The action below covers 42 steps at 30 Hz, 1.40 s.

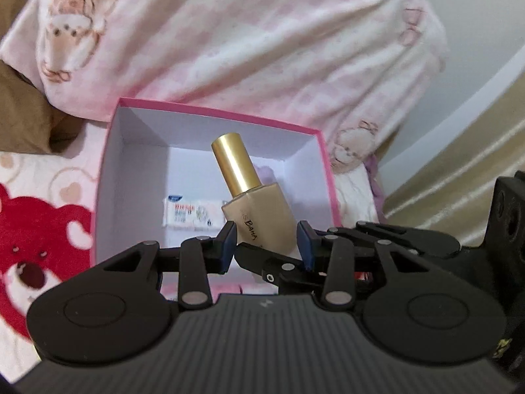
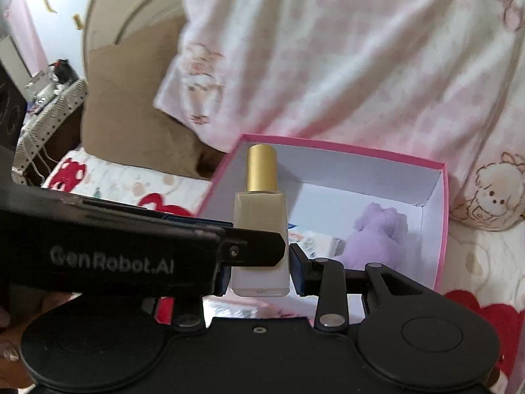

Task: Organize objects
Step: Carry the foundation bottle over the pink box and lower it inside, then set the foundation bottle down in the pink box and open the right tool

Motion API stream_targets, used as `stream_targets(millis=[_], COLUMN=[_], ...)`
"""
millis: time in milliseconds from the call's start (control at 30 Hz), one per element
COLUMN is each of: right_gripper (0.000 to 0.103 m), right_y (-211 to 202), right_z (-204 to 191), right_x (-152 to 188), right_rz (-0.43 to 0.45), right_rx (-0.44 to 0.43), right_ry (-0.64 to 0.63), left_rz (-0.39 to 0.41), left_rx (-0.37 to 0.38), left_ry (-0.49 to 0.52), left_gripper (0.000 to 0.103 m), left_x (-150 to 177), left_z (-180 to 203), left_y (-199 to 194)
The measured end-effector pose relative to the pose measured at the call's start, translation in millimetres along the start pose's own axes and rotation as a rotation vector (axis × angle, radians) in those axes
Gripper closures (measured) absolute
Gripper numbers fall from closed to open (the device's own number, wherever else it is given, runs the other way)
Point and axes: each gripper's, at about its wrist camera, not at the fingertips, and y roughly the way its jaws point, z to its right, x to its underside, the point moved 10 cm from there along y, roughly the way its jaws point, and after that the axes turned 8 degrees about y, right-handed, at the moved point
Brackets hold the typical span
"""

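Fleecy bedding (image 1: 262, 49); square-shouldered bottle (image 2: 261, 229), matte gold cap.

Right gripper (image 2: 259, 262) clamps upright bottle (image 2: 261, 223), gold cap up, above pink box (image 2: 441, 229); purple plush (image 2: 377, 233) inside box.

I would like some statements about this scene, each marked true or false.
1. Both tongs grip one bottle. True: left tongs and right tongs hold its body.
2. The bottle's cap is silver. False: it is gold.
3. The pink box is closed by a lid. False: it is open.
4. A purple plush toy lies in the box. True.
5. The box has nothing else inside. False: a small white packet lies there too.
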Motion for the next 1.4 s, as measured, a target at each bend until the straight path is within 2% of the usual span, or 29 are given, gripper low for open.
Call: stream_targets(millis=[133,300,533,733,833,1067,1267,1400], right_gripper=[0.063,0.063,0.063,0.063,0.063,0.063,0.059,0.057], right_y=[41.9,82.9,120.0,149.5,160.1,175.2,160.1,132.8], right_z=[21.3,39.4,30.4,22.1,18.9,20.6,30.4,33.7], right_x=[-7.4,-15.1,-27.7,-31.6,-26.7,-18.4,-24.6,-21.6], right_rz=[-0.047,-0.078,-0.131,-0.172,-0.197,-0.252,-0.188,-0.15], right_rx=[0.063,0.081,0.07,0.032,0.056,0.104,0.185,0.222], right_ry=[-0.02,-0.061,-0.265,-0.421,-0.542,-0.727,-0.726,-0.662], left_rz=[-0.029,-0.017,0.012,-0.002,-0.018,-0.018,0.027,0.007], left_rx=[0.01,0.019,0.021,0.017,0.011,-0.011,-0.013,-0.017], left_ry=[-0.042,-0.141,-0.289,-0.39,-0.389,-0.375,-0.332,-0.282], left_gripper=[0.065,0.065,0.065,0.067,0.066,0.068,0.068,0.068], left_x=[-7.4,-14.0,-19.9,-22.7,-21.8,-22.4,-30.3,-27.4], left_z=[-18.4,-43.1,-78.3,-105.6,-109.3,-109.6,-102.7,-84.7], left_y=[50.8,93.0,108.6,121.8,130.2,139.2,129.4,113.5])
